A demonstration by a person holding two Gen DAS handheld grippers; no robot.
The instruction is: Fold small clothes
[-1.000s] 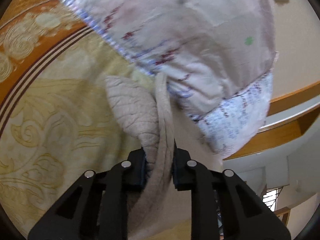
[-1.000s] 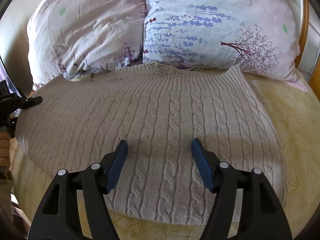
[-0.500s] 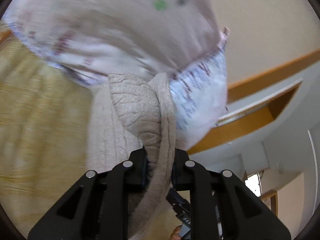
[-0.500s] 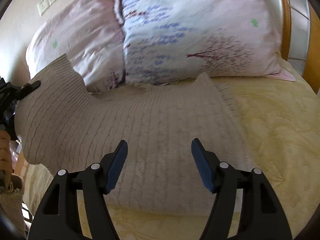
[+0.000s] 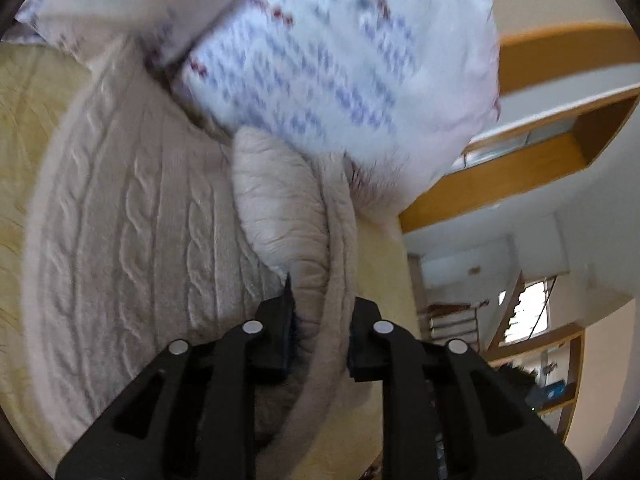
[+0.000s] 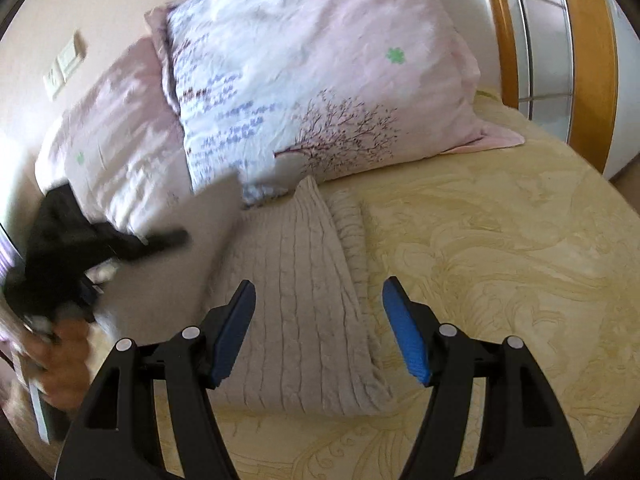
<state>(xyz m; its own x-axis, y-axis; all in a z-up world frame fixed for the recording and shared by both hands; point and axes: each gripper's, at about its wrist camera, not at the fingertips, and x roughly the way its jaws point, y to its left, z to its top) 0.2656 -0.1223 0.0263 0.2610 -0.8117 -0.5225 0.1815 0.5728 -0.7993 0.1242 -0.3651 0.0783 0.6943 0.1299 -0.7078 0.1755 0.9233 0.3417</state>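
Note:
A beige cable-knit sweater lies on the bed with one side folded over its body. My left gripper holds a bunched edge of the sweater between its pads, lifted off the knit below. Its jaws are opening, and the fabric still fills the gap. In the right wrist view the left gripper shows as a dark blur at the left, with a hand on it. My right gripper hovers open over the folded sweater's near end, nothing between its blue pads.
Two flowered pink pillows lean at the head of the bed, touching the sweater's far end. A yellow patterned bedspread stretches to the right. A curved wooden frame bounds the bed at the far right.
The left gripper has swept sideways across the bed with the sweater's edge, folding that side over the body. The right gripper's view has swung right; it stays open.

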